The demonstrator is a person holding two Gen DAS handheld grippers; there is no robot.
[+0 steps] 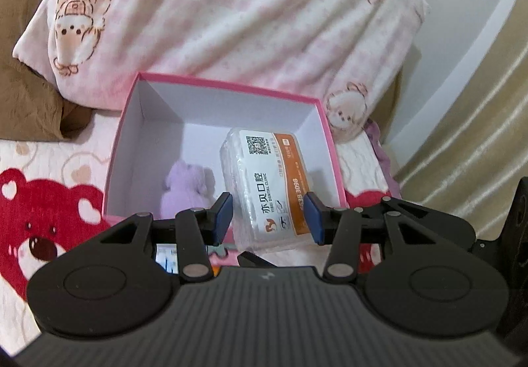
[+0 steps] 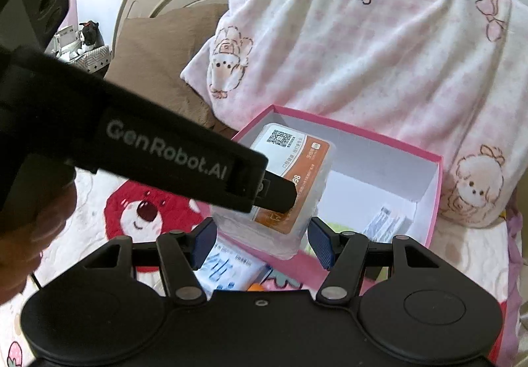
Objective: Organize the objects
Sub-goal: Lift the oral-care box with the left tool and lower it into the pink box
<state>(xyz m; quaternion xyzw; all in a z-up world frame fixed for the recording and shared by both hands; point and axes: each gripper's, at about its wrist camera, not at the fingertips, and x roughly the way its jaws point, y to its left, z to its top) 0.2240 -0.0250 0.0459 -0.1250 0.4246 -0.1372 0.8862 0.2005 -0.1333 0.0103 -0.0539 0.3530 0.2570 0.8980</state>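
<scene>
Currently the left gripper (image 1: pixel 268 215) is grasping the clear plastic pack (image 1: pixel 264 188) w/ orange-white label, blue fingers (image 1: pixel 221 218) pressing its two long sides. The pack is hanging tilted over the near wall of the pink box (image 1: pixel 227 84), far end dipping inside, near end outside the rim. The box is sitting on the bed, against the pink pillow (image 1: pixel 231 4). A lilac plush toy (image 1: pixel 186 188) is lying on the box floor just beside the pack; a small white item (image 2: pixel 386 223) is lying in the opposite part.

Right gripper (image 2: pixel 262 243) is hovering near the box's front, fingers spread, holding nothing.

Procedure, as judged:
- Carry the pack fwd until its near end is clearing the rim.
- Level it, then lower flat onto the free floor area betw. plush and far wall.
- Release only when the pack is resting on the box floor; early release is risking a tip-out over the rim.
- Keep the right gripper clear of the left unit's body, which is crossing its view.
</scene>
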